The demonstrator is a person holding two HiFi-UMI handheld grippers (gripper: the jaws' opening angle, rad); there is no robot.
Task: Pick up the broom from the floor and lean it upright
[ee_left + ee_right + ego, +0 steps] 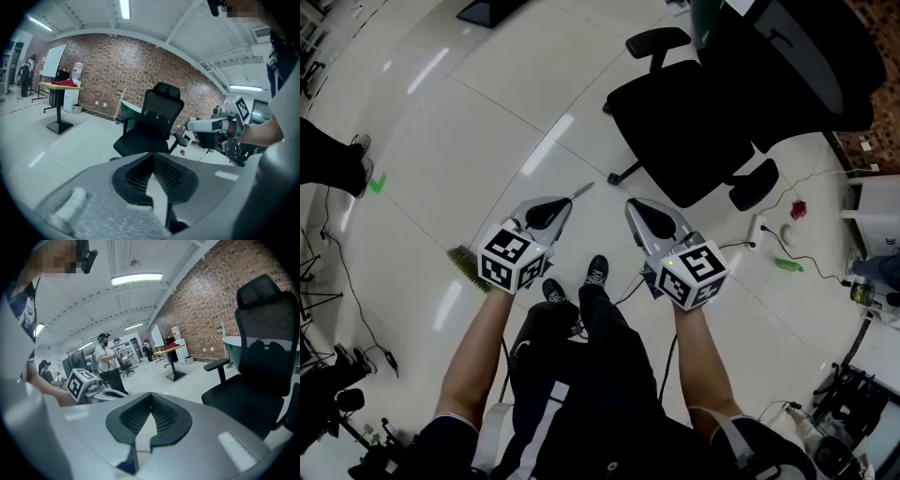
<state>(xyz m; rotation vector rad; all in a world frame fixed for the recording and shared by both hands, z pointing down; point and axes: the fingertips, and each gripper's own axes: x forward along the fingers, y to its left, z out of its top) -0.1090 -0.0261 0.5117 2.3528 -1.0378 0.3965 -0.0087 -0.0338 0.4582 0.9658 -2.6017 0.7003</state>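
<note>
The floor [487, 131] is glossy and smooth. The broom [468, 267] has coarse, straw-like bristles; the wall [140, 70] is rough brick.

black office chair [703, 122]: unoccupied | green bottle [788, 265]: lying flat | brick wall [140, 70]: behind chair

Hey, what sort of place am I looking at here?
Probably an open-plan office or lab workspace: a black office chair on a glossy tiled floor, with a whiteboard and a desk in front of a brick wall.
</note>
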